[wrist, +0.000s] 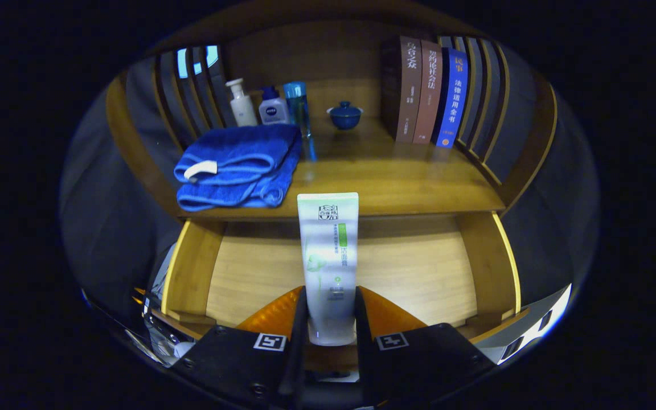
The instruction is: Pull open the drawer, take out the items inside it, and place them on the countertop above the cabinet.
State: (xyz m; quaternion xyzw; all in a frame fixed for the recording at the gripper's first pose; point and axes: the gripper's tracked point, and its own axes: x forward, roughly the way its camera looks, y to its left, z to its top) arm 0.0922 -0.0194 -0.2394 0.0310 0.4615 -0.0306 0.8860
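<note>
Wooden drawer [248,273] sits pulled open under the countertop [396,182], and my claw [331,319] squeezes the tube [328,250], which points to twelve o'clock, towel [237,165] at ten.

Dimly lit booth corner: a warm brown wooden cabinet [390,171] with a glossy top, brightest at the front, darker toward the plain wooden back panel [316,57]. Curved sides of dark vertical wooden slats [191,91]. Behind the left ones, a bright pale-blue patch [183,61], window or lamp unclear. Dark grey surroundings [106,216] either side.
</note>
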